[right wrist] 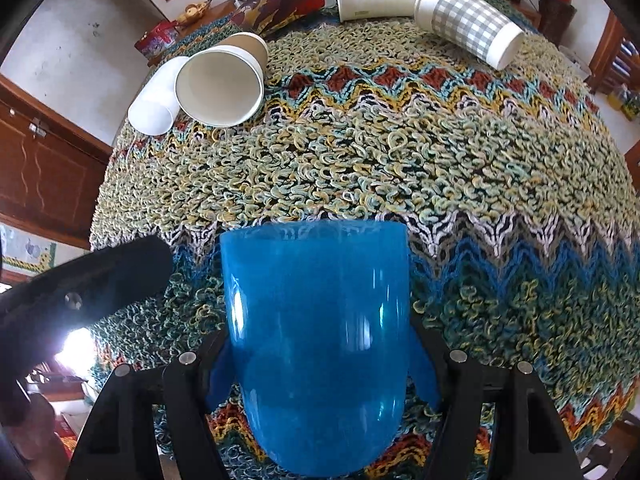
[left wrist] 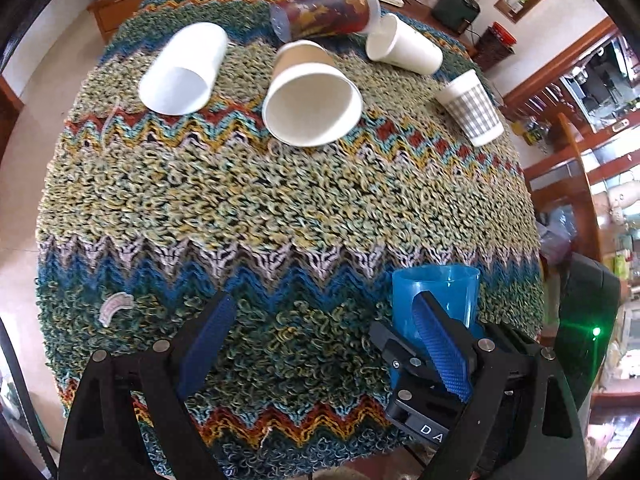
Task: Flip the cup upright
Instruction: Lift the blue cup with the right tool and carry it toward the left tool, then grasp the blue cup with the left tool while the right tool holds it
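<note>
Right wrist: blue cup (right wrist: 316,344) between hand-held gripper (right wrist: 320,376) fingers.

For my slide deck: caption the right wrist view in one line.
Right gripper clasps a translucent blue cup above a knitted zigzag cloth, paper cups lying tipped beyond.

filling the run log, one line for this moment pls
right gripper: shut on blue cup | left gripper: open, empty | five cups on side
</note>
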